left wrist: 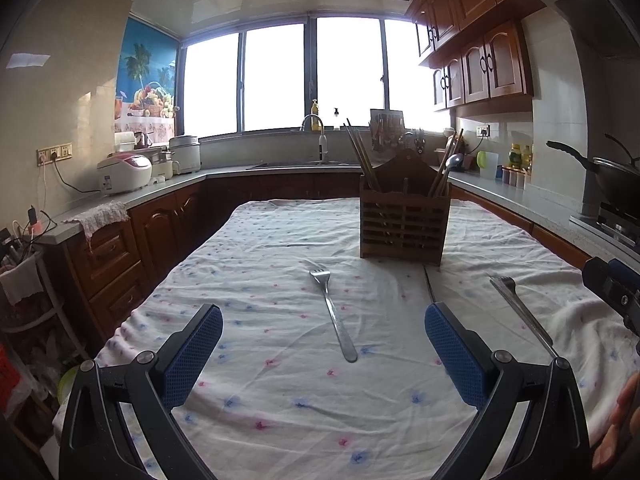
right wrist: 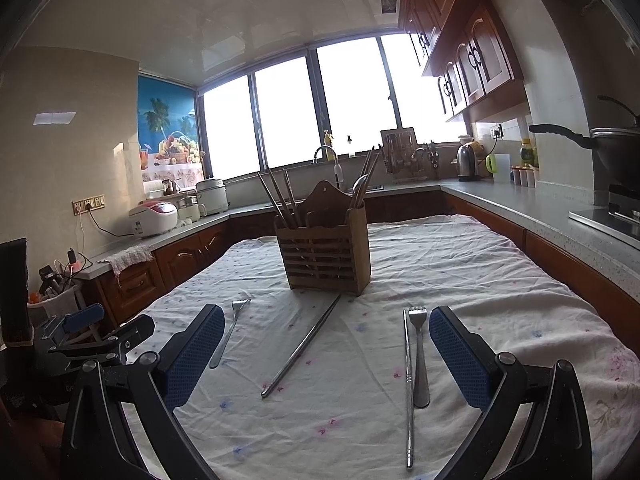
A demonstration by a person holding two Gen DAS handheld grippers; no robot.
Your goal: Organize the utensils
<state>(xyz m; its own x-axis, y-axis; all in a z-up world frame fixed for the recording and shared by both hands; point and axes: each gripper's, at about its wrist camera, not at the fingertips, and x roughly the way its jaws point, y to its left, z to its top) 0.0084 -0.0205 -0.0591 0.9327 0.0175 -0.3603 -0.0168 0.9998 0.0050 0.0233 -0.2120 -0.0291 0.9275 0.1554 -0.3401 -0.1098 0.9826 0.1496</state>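
Observation:
A wooden slatted utensil holder stands on the cloth-covered table, with chopsticks and a spoon in it. A steel fork lies in front of my open, empty left gripper. A second fork and a metal chopstick lie side by side just inside the right finger of my open, empty right gripper. Another metal chopstick lies diagonally between the fingers. The left gripper also shows in the right wrist view.
Kitchen counters run round the table on three sides, with a rice cooker, sink tap, kettle and a wok on the stove. A small cart stands at the left.

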